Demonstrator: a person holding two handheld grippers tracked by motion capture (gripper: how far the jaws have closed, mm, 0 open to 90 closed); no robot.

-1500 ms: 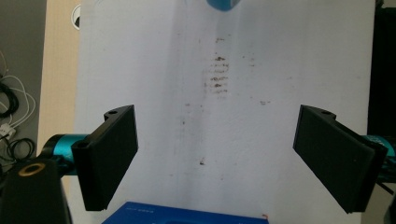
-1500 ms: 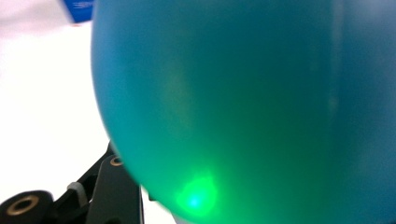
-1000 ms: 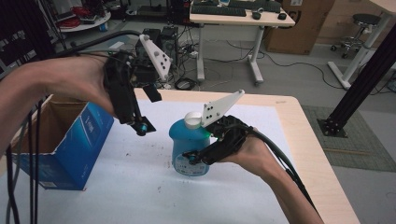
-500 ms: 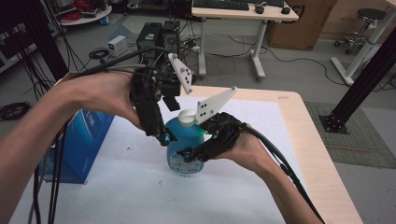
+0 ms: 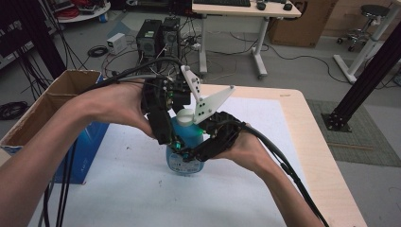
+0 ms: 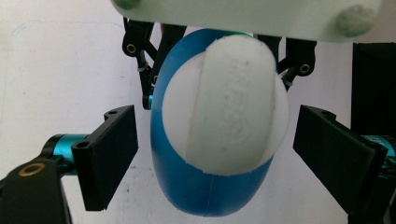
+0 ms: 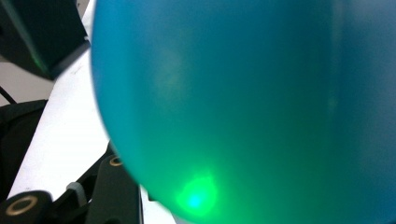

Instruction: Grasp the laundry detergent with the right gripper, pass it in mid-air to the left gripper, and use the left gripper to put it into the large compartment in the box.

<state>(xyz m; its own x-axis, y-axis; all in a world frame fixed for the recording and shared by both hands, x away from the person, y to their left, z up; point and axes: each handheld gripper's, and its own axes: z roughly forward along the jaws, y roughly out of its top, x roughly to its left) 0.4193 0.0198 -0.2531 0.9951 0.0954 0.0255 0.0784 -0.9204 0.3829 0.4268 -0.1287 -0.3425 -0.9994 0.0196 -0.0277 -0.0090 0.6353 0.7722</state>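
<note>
The bottle (image 5: 185, 146) stood on the tabletop (image 5: 265, 142) between both tools: left tool (image 5: 171, 140) above, right tool (image 5: 196, 152) beside; box (image 5: 71, 118) left.

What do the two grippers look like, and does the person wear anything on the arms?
Both the left gripper and the right gripper are black, with flat rectangular jaws, brass-coloured pivot screws and teal metal parts. Each carries a white three-cornered plate with small holes on top. Thick black cables trail from them along the forearms. The forearms are bare: no sleeves or gloves are in view.
</note>
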